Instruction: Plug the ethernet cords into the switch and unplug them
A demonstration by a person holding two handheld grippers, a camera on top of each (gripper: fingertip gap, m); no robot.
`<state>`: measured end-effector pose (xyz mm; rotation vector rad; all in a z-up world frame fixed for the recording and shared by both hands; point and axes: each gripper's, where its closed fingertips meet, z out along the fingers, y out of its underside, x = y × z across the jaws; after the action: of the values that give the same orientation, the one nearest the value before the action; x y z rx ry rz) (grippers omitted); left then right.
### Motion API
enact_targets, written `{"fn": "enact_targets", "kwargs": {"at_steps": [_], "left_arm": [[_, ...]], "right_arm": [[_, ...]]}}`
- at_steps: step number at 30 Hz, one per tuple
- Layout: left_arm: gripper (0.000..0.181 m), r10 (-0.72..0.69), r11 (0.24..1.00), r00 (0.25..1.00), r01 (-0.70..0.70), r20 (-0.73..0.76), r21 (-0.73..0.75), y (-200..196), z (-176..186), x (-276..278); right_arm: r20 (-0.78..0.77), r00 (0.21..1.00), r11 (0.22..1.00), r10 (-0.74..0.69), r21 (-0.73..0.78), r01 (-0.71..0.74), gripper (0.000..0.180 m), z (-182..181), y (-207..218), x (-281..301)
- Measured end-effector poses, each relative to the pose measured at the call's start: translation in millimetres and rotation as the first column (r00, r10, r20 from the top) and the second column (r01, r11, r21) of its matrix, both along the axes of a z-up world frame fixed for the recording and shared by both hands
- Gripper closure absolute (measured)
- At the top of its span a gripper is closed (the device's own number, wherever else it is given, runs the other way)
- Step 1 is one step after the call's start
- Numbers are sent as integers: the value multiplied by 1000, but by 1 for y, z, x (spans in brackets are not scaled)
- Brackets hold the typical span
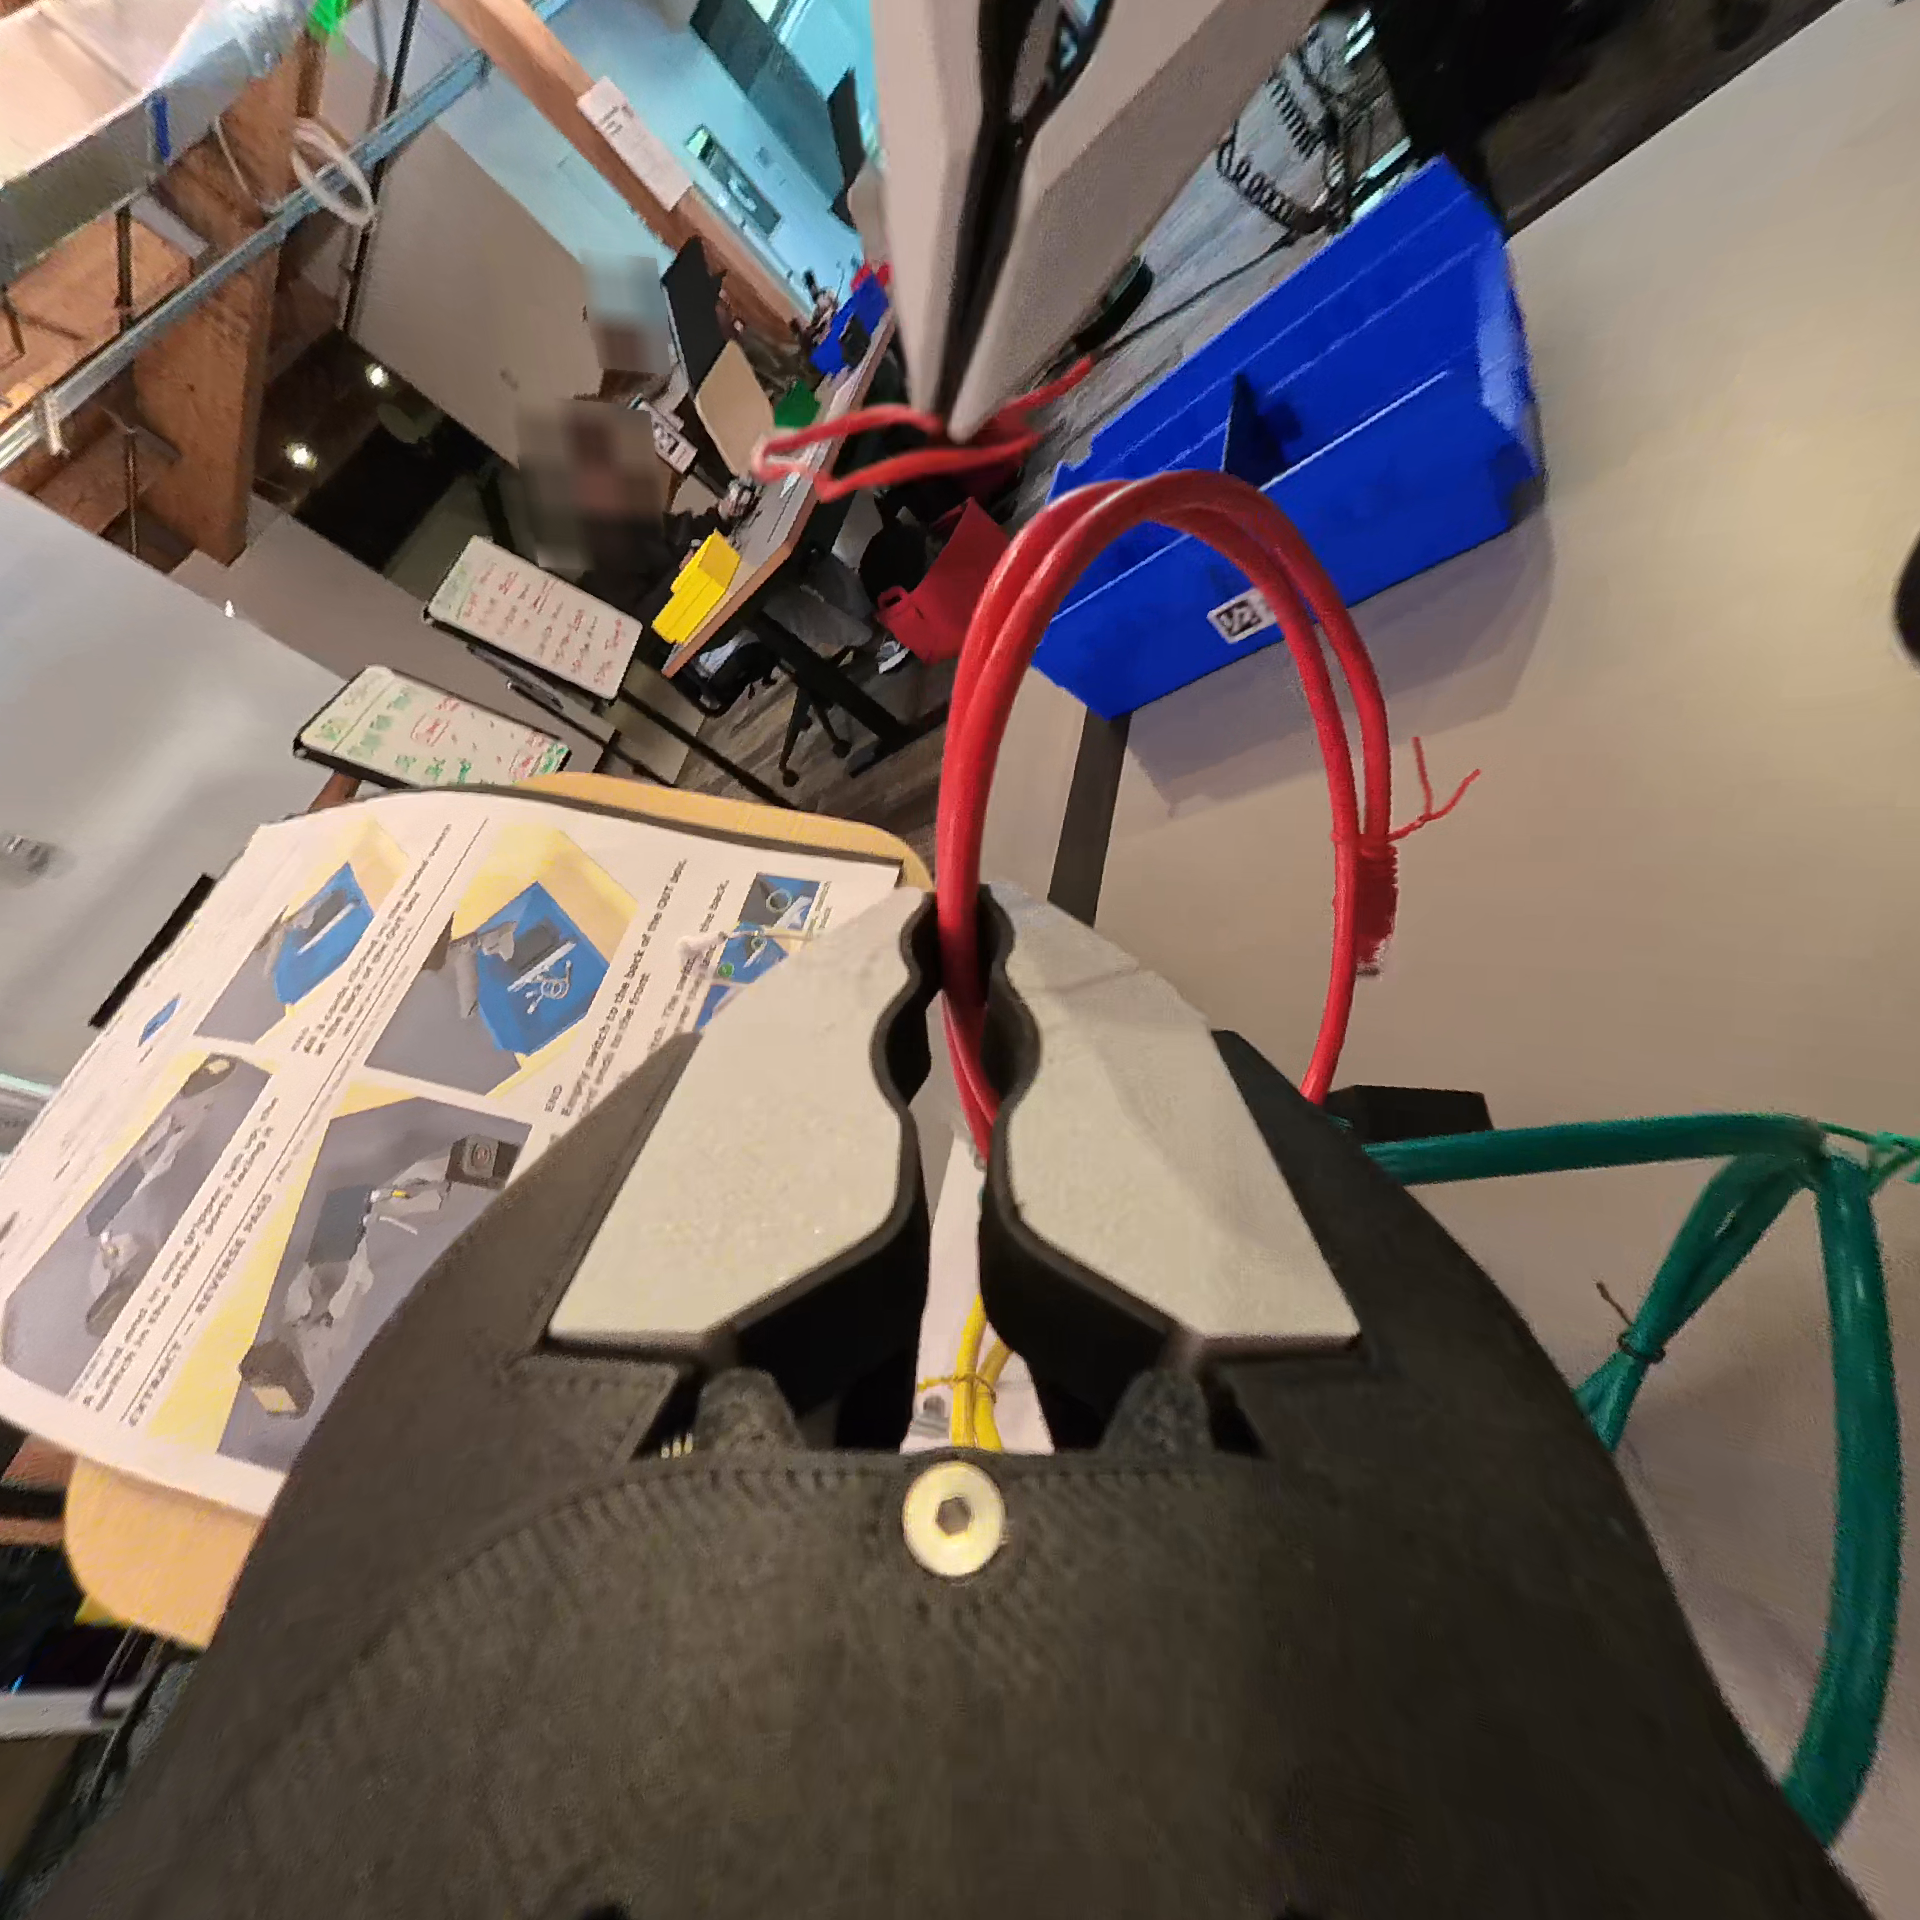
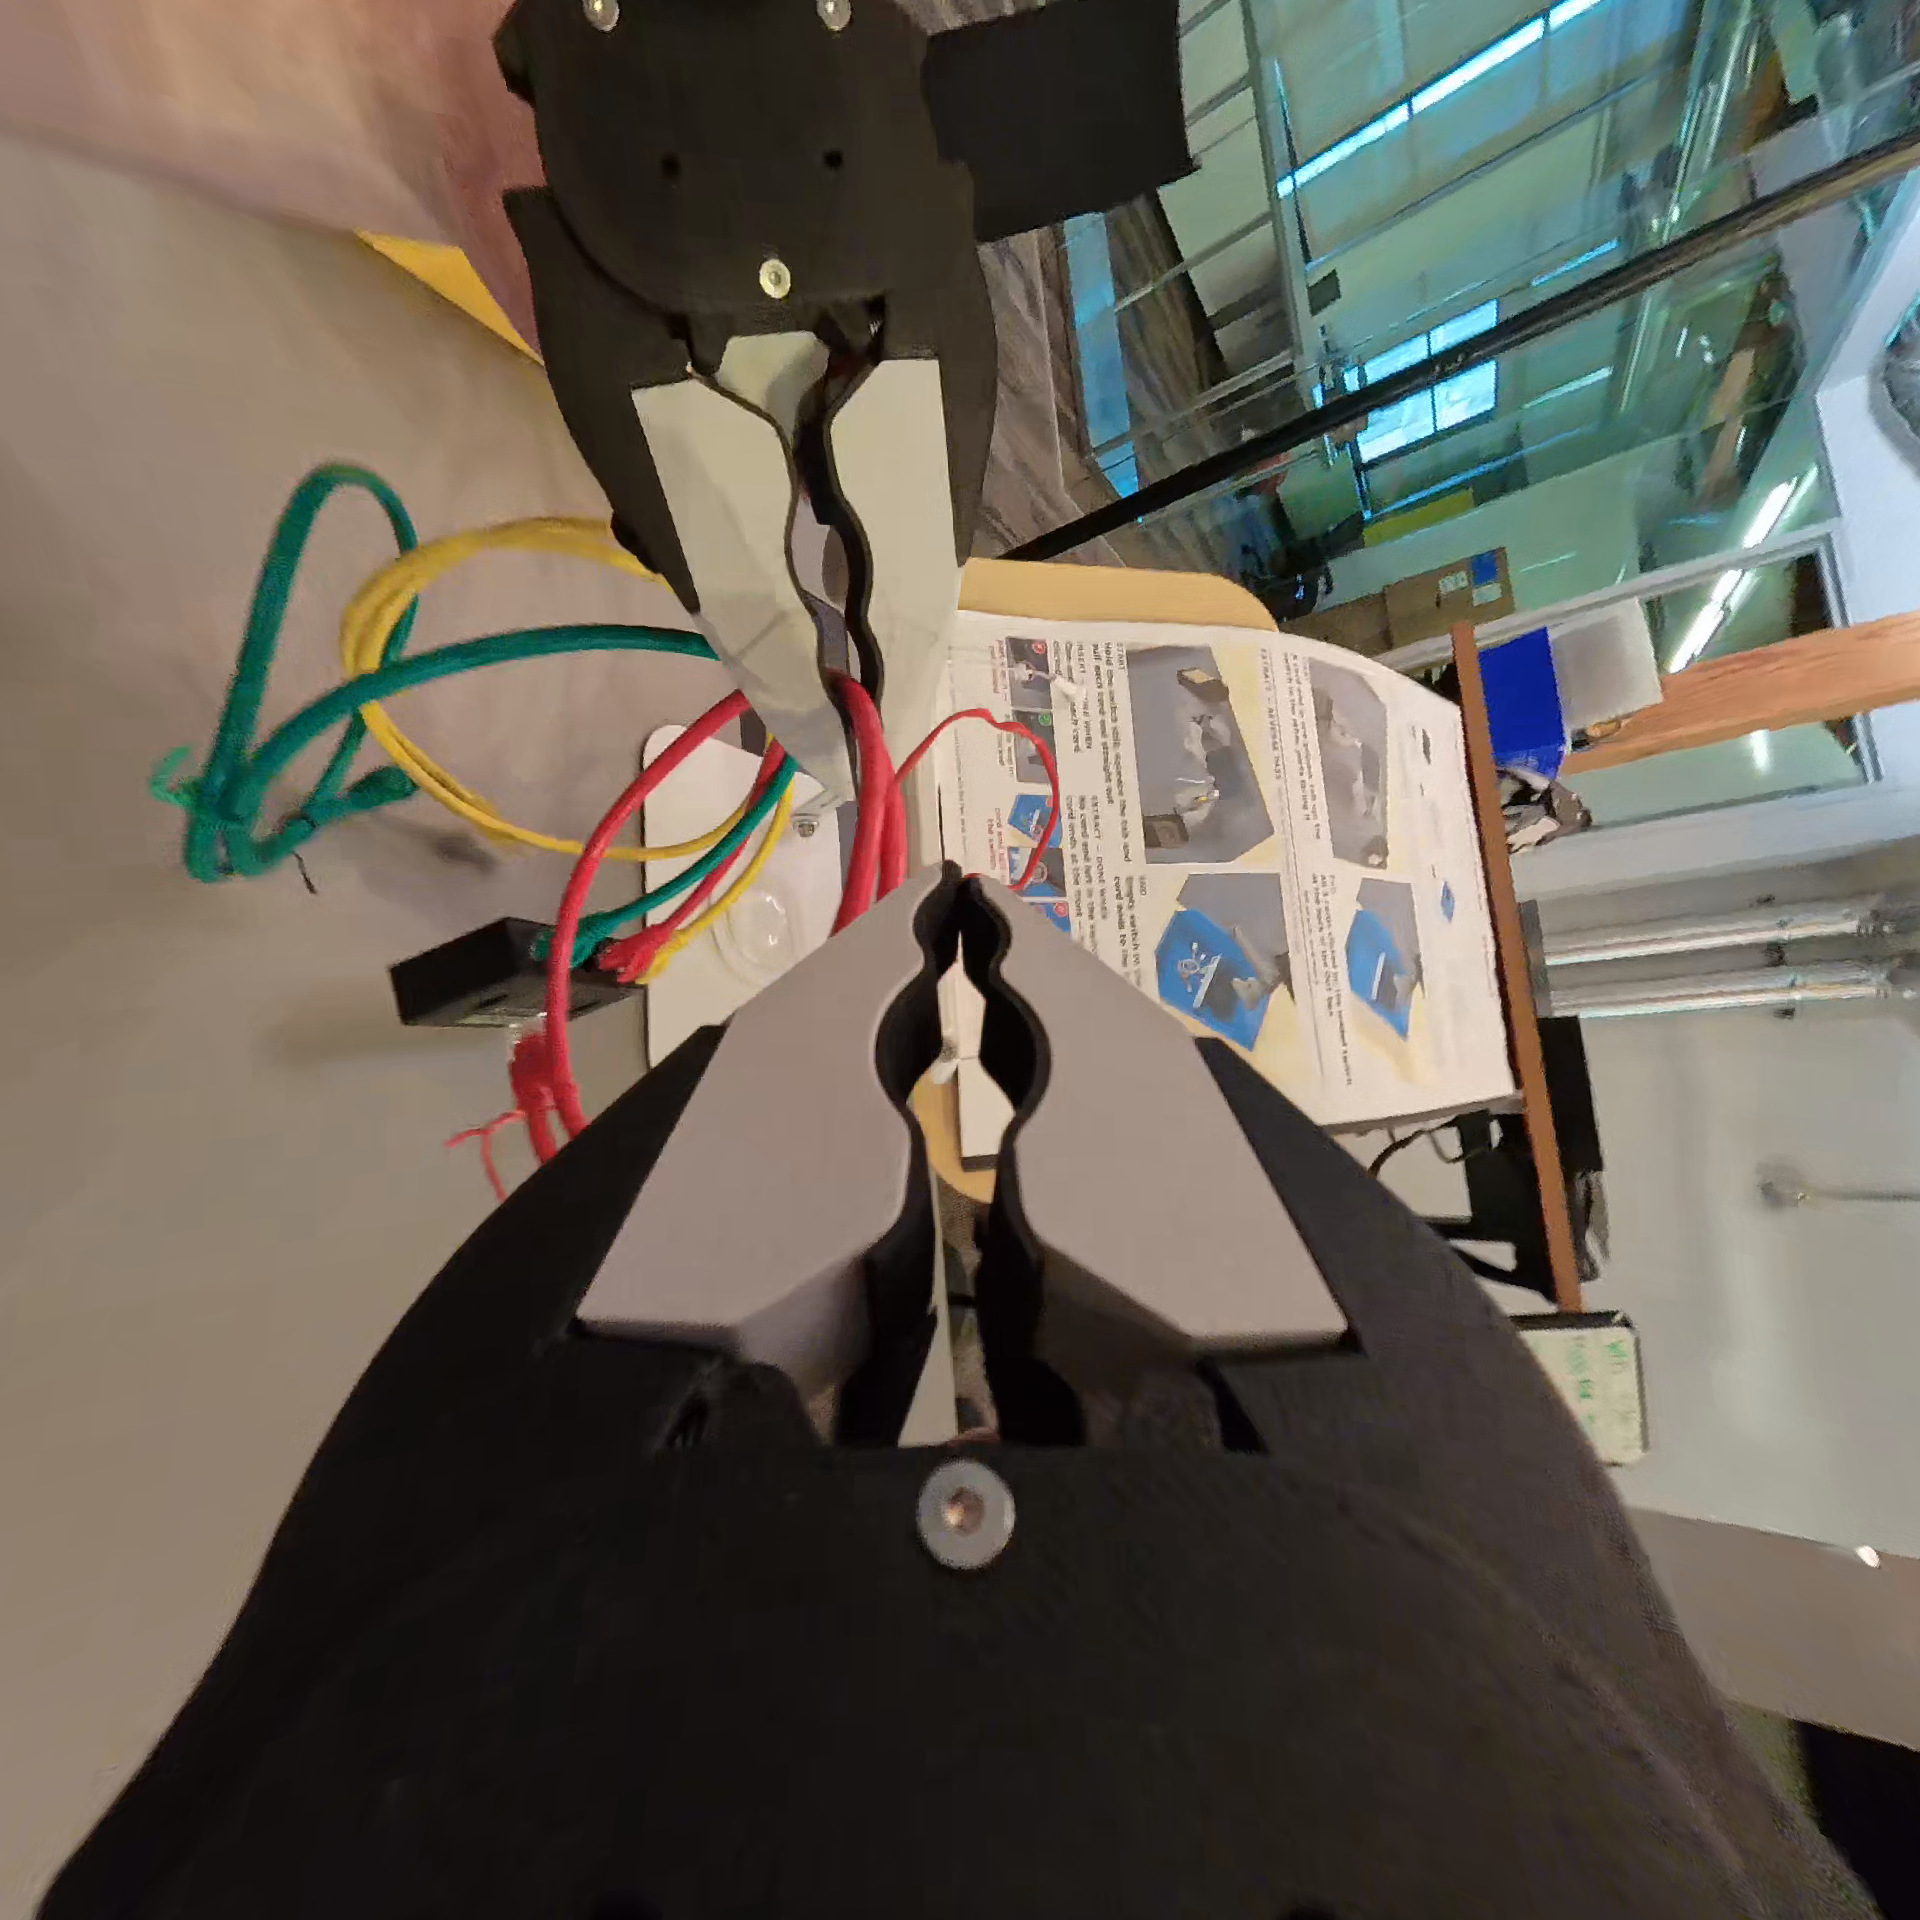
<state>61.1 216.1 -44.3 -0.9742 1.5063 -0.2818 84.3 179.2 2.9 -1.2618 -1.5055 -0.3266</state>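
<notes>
The left gripper has its fingers pinched tight on the red cord, whose 2 strands loop up toward 12 o'clock in front of the blue bin on the table. Only the right wrist view shows the black switch at 9 o'clock, with red, green cord and yellow cord ends plugged in together. There the right gripper has its fingers closed at the tips on a thin red strand of that cord. The instruction sheet lies at 3 o'clock.
</notes>
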Motion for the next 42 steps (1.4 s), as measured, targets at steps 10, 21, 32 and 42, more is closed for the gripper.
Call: {"fn": "enact_targets", "kwargs": {"at_steps": [10, 21, 32, 42], "left_arm": [[176, -150, 989, 987, 149, 56, 18, -32, 22, -11], [176, -211, 976, 977, 210, 16, 56, -54, 26, -12], [176, -186, 973, 982, 187, -16, 136, -63, 30, -12], [176, -164, 972, 986, 160, 12, 170, -63, 38, -15]], "right_arm": [[157, 975, 984, 159, 58, -169, 180, 6, -13, -20], [256, 929, 955, 268, 53, -291, 180, 16, -39, -36], [499, 820, 945, 279, 9, -327, 180, 2, -44, -32], [478, 815, 937, 327, -50, -346, 180, 0, -46, -29]]}}
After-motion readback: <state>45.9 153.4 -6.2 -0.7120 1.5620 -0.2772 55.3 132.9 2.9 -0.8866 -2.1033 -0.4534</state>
